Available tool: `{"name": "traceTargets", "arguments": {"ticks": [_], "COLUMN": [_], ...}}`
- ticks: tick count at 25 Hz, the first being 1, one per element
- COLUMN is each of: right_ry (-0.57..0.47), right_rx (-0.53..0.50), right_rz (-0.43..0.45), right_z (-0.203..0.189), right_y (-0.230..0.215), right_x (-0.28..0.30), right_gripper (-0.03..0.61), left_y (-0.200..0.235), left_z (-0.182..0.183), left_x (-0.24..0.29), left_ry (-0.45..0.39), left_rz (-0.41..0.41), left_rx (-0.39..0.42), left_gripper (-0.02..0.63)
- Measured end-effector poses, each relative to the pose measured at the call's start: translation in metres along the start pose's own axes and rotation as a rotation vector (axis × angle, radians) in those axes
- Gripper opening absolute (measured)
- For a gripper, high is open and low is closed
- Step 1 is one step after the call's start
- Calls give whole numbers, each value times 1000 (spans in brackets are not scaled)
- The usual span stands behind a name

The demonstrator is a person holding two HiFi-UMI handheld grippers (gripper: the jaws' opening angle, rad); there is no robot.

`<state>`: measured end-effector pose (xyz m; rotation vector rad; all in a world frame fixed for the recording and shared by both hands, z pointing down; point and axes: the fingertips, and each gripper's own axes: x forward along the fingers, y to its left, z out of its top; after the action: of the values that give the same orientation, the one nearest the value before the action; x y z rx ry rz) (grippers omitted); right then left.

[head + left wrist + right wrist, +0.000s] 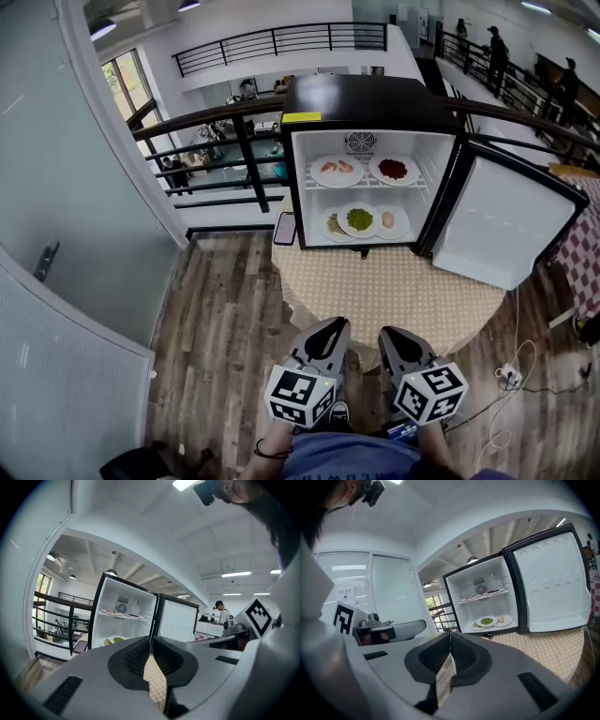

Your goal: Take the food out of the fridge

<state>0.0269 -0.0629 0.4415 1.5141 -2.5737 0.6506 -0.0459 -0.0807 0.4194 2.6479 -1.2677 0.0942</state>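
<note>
A small black fridge point(361, 103) stands open on a round table with a beige checked cloth point(394, 295), its door point(506, 225) swung out to the right. On the top shelf are a plate of pink food point(337, 170) and a plate of dark red food point(394, 170). Below lie a plate of greens point(360, 220), an egg-like piece point(388, 220) and a yellowish portion point(335, 224). My left gripper point(335, 325) and right gripper point(388, 334) are side by side short of the table, both shut and empty, pointing at the fridge point(124, 616) point(487, 602).
A phone point(285, 228) leans by the fridge's left side. A black railing point(216, 141) runs behind, a glass partition point(66, 216) on the left. Cables and a power strip point(511, 375) lie on the wood floor at right, near a red checked table point(583, 253).
</note>
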Motion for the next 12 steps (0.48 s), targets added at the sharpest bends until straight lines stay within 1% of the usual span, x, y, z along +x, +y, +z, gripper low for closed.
{"name": "traceTargets", "arguments": {"ticks": [4,7,12], "right_ry": [-14,-15,0], "right_rx": [-2,3,25], "right_rz": [-33,-54,-56], "right_z": [10,13,11], "right_y": [-11,-16,-21], "right_x": [2,4,13], "right_gripper": [17,17,17], "left_y": [3,2,8], "left_z": [4,1,-6], "left_x": [12,17,22], "left_ry": [-7,3,22], "left_rz": [-27,-47,-53], "left_rx": [-7,-14,-32], "left_gripper": [20,20,20]}}
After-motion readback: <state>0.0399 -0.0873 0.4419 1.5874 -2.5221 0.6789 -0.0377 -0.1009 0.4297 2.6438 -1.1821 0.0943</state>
